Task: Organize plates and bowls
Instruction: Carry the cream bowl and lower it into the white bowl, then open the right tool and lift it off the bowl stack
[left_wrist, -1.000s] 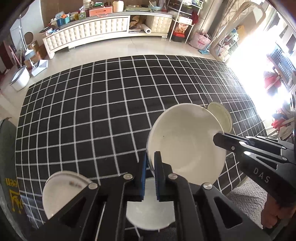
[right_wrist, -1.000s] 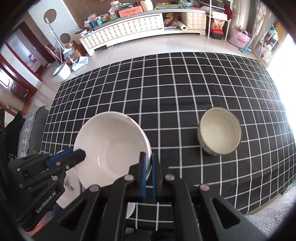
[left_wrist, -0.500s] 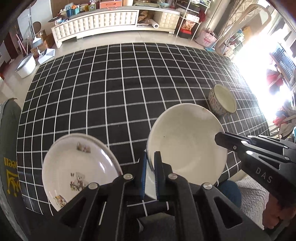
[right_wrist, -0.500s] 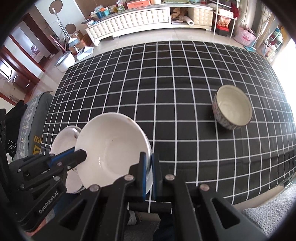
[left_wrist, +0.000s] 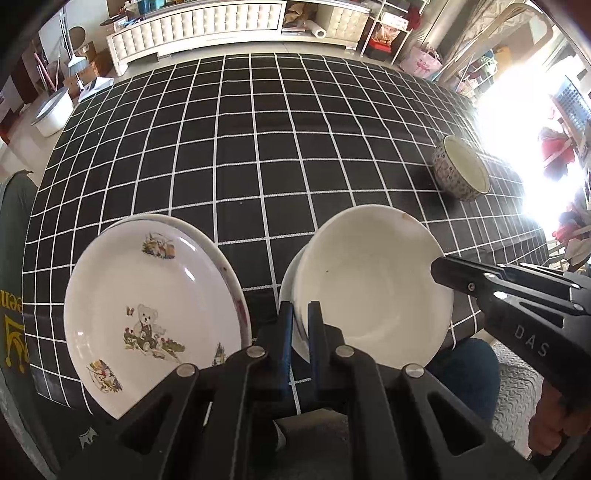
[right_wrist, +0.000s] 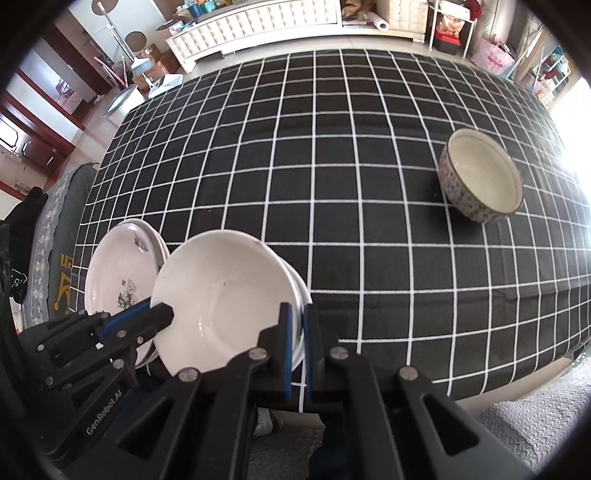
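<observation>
A plain white bowl (left_wrist: 369, 284), with a second white rim showing under it, hangs between both grippers over the table's near edge. My left gripper (left_wrist: 300, 314) is shut on its left rim. My right gripper (right_wrist: 297, 314) is shut on the opposite rim, and its tip (left_wrist: 439, 264) also shows in the left wrist view. In the right wrist view the white bowl (right_wrist: 221, 299) has the left gripper (right_wrist: 164, 314) at its far side. A teddy-bear plate (left_wrist: 147, 302) lies on another plate just left of the bowl. A patterned bowl (right_wrist: 480, 177) stands alone at the right.
The black checked tablecloth (left_wrist: 258, 147) covers the whole table. A dark green cloth with yellow print (left_wrist: 14, 325) hangs at the table's left. A long white cabinet (left_wrist: 195, 22) stands beyond the table, and a grey mat (right_wrist: 535, 424) lies on the floor at the near right.
Both grippers came back toward the near edge and lower with the white bowl. The teddy-bear plates came fully into view at the left, and the patterned bowl now lies farther off.
</observation>
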